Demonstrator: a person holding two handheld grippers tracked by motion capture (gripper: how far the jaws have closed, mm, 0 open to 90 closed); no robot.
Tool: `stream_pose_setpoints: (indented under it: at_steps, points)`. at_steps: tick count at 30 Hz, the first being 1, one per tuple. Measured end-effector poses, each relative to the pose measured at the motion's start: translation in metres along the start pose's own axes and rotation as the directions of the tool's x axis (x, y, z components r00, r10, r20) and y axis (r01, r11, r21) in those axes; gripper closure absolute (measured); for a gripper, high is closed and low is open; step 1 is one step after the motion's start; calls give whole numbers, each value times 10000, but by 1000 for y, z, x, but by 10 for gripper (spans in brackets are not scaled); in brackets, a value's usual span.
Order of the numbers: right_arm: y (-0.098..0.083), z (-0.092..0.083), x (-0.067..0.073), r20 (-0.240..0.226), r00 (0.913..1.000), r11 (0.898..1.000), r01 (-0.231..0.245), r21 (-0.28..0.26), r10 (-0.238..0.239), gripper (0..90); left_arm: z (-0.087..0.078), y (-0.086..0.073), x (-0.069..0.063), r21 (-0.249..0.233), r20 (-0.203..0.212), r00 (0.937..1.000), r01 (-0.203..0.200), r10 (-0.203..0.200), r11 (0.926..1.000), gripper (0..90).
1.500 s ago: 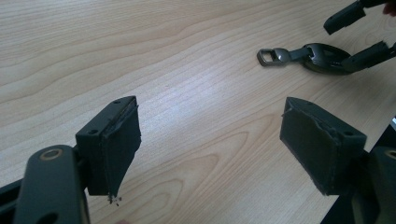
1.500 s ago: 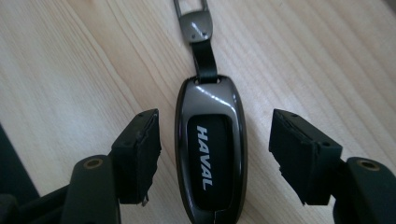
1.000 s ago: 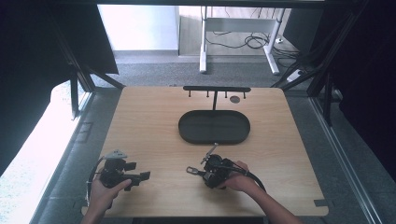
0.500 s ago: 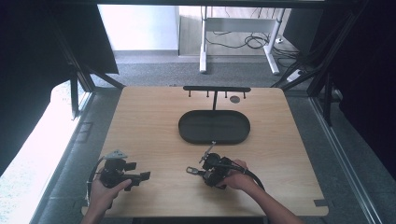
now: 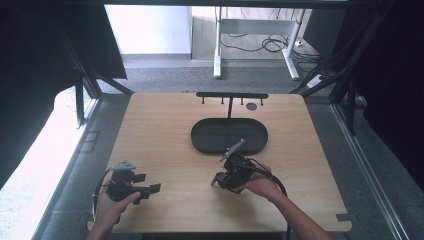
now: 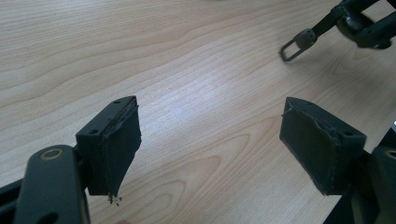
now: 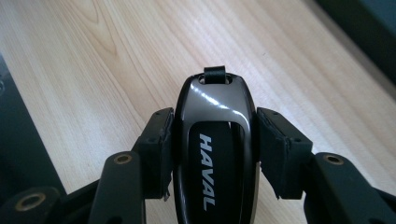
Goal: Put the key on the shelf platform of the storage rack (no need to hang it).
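Gripping a car key [image 7: 215, 154] between its two pads, the right tool [image 5: 231, 172] sits over the near middle of the desk [image 5: 165, 125], just on the near side of the dark oval tray [image 5: 202, 137]. In the right gripper view the key's glossy dark shell, lettered HAVAL, is squeezed on both long sides, with its small loop end poking out past the jaw tips and the desk's wood beyond it. The jaws have just been closing, and the key is now held firmly between them. From above, a pale strip juts up from this tool toward the tray; I cannot tell what it is.

Judging from this, the step in hand is lifting the key and carrying it on, probably toward the tray or the rack with small hooks [image 5: 231, 95] at the far edge. Doing it well means keeping the squeeze steady, since the shell is smooth and curved and could slip out forward. Keeping the loop end free and pointed away from the hand would help if it has to go over a hook. A level, unhurried carry should be enough.

At the near left of the desk, the left tool [image 5: 152, 188] has its jaws spread wide with nothing between them, well apart from the key.
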State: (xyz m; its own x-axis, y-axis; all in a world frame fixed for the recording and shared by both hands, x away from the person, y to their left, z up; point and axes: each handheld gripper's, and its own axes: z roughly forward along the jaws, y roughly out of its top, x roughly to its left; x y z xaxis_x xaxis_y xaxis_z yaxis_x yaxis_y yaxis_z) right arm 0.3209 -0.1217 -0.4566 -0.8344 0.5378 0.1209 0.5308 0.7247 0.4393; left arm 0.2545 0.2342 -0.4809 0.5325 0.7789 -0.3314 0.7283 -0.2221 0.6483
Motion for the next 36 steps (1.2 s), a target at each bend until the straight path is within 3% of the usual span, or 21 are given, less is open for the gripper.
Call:
stream_pose_setpoints:
  at_steps: [18, 36]
  points:
    - [14, -28, -12, 268, 9996, 9978, -115, -657, 133, 494, 0, 0, 0, -6, -13, 10000, -4, 4, 10000, 207]
    - [36, -39, -29, 703, 9969, 9953, -272, -934, 338, 494, 1, 0, 1, 16, 5, 10000, 31, -31, 10000, 207]
